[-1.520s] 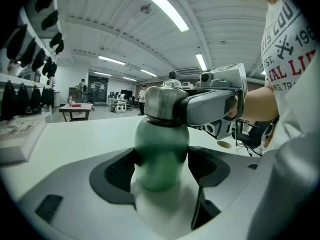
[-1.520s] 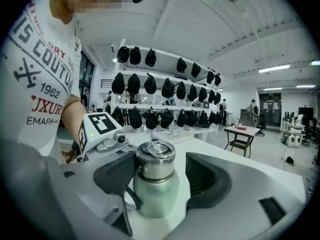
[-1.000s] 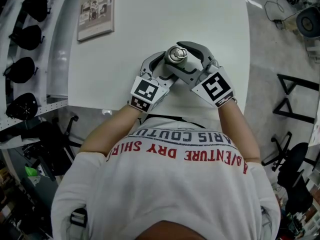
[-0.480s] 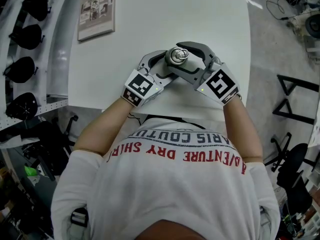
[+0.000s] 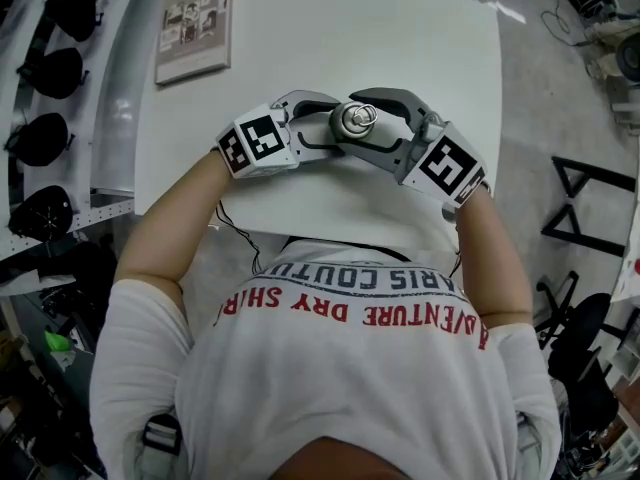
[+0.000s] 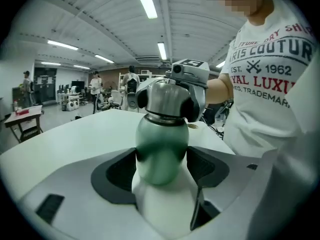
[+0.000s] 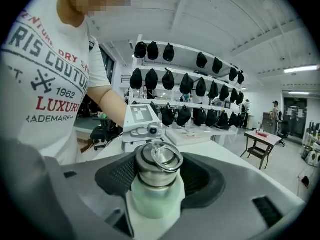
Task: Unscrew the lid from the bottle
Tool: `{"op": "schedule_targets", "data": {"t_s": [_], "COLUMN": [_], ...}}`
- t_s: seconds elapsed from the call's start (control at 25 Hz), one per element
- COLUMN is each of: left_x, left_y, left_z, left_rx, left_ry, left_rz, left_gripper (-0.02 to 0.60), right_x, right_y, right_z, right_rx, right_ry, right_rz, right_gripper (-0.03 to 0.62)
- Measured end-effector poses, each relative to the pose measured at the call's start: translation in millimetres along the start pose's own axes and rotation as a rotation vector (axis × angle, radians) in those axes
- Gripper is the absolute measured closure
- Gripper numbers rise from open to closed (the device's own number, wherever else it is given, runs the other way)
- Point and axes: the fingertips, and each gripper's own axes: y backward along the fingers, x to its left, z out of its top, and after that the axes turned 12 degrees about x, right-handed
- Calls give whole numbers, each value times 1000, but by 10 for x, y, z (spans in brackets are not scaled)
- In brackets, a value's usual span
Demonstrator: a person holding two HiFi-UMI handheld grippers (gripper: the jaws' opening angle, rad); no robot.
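Note:
A pale green bottle (image 6: 162, 144) with a steel lid (image 5: 354, 120) stands on the white table (image 5: 300, 28). In the head view my left gripper (image 5: 322, 126) comes in from the left. Its jaws are closing, and its dark pads (image 6: 117, 171) press on the green body between them. My right gripper (image 5: 383, 126) reaches in from the right and is shut on the lid (image 7: 156, 166), which has a ring on top. The left gripper's marker cube (image 7: 141, 118) shows just behind the lid in the right gripper view.
A framed picture (image 5: 192, 23) lies at the table's far left corner. A rack of black caps (image 5: 50, 68) runs along the left side. The near table edge is just under the person's forearms. Black chairs (image 5: 585, 338) stand on the floor to the right.
My left gripper has swung round the bottle from the near-left to the left side, and its marker cube has moved up and left. The right gripper has barely shifted.

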Motion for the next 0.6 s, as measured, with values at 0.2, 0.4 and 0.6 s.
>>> {"op": "schedule_targets", "data": {"t_s": [0.2, 0.4, 0.6], "left_x": [-1, -2, -17], "left_y": [13, -4, 0], "left_z": [-33, -20, -21], "left_rx": [39, 59, 30], "left_ry": [-67, -83, -48], "left_rz": [-98, -129, -85], "left_gripper": [256, 256, 256], "right_x": [30, 35, 53], "right_y": [0, 12, 14], "right_z": [42, 9, 58], "right_rx": [-33, -4, -41], "right_ry": [34, 79, 25], "right_rz": [62, 106, 118], "right_gripper": [326, 326, 324]}}
